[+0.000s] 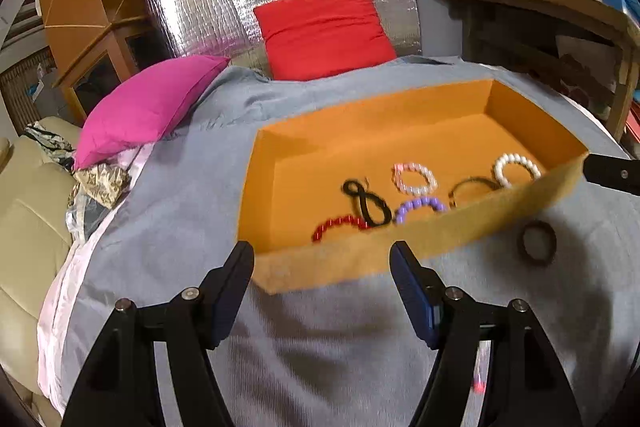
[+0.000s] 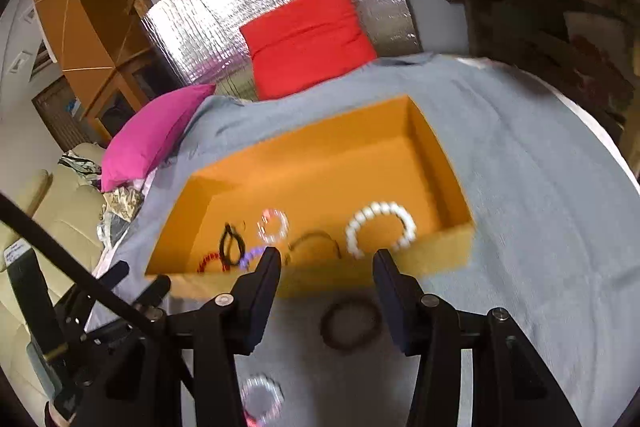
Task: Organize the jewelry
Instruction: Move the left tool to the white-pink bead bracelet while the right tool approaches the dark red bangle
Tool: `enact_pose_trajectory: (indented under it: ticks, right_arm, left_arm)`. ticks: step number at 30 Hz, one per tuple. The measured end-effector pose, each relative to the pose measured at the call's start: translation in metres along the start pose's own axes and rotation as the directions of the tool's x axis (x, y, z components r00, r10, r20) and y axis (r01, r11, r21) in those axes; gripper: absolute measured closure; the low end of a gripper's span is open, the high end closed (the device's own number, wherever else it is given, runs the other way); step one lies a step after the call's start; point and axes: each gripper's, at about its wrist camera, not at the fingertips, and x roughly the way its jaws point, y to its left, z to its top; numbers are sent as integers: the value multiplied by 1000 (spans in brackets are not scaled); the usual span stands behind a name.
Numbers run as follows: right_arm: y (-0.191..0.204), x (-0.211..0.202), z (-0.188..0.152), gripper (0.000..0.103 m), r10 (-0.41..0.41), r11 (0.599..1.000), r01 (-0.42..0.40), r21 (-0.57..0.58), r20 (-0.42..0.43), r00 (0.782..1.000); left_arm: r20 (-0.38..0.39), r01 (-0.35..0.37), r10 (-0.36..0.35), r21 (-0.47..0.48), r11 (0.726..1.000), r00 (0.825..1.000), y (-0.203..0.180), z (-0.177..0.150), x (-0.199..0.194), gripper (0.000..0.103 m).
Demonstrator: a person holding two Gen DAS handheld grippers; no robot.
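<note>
Spread right hand-held gripper (image 2: pixel 326 263), brown band (image 2: pixel 351 323), orange box (image 2: pixel 440 183)

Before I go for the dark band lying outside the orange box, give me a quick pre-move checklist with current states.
1. Right gripper open and empty: ok.
2. Dark band reachable: ok, it lies on the grey cloth between the right fingers, just short of the orange box.
3. Left gripper out of the way: ok, open, empty, facing the box's near wall.
4. Box has room: ok, bare floor behind the white bead bracelet.
5. Other loose pieces: not ok, a pale bead bracelet also lies outside.
6. Band free of snags: cannot tell, image blurred.
</note>
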Motion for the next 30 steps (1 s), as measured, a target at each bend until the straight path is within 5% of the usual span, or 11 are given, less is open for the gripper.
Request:
enact_pose_trajectory:
  ticks: [9,30]
  right_arm:
    - [-25,-17,-32,52,-13,997,17,72,-44,999]
    - [-28,19,-40,52,-81,991,100,91,-192,978]
  left_arm:
    - [-18,33,-32,18,999,999,0,-30,-16,32]
    - [-102,110,-104,51,993,989,-17,-37,2,31]
